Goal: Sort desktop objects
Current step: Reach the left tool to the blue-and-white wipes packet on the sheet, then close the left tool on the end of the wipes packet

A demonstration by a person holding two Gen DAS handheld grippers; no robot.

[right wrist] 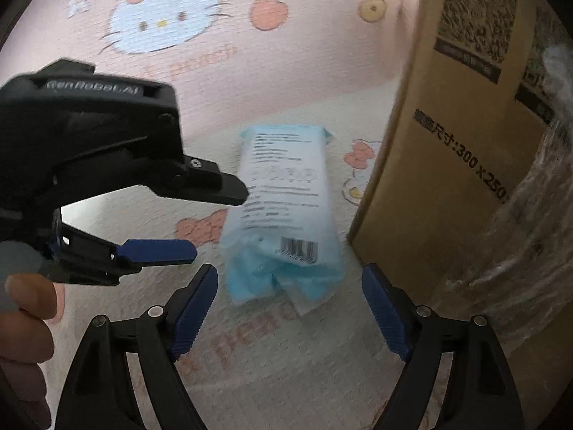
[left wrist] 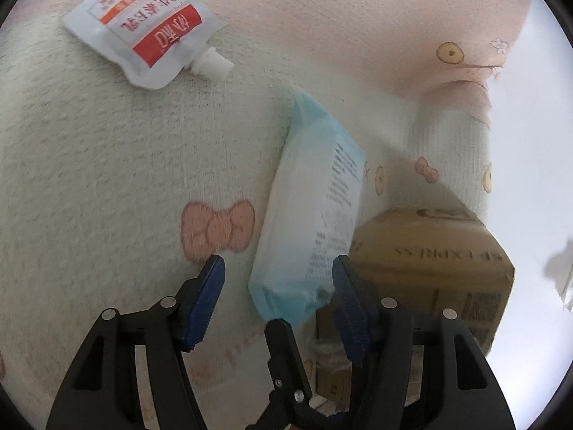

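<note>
A light blue tissue pack (left wrist: 311,215) lies on the patterned cloth, its near end between the fingers of my open left gripper (left wrist: 277,276). The same pack shows in the right wrist view (right wrist: 283,211), just ahead of my open, empty right gripper (right wrist: 290,294). The left gripper (right wrist: 172,215) also shows in that view, at the pack's left side, with its jaws apart. A white and red spout pouch (left wrist: 150,28) lies on the cloth far to the left.
A brown cardboard box (right wrist: 454,136) stands right of the pack, with clear wrap at its right side; it also shows in the left wrist view (left wrist: 440,261). The pink and cream cartoon cloth (right wrist: 250,82) covers the surface. A hand (right wrist: 21,340) holds the left gripper.
</note>
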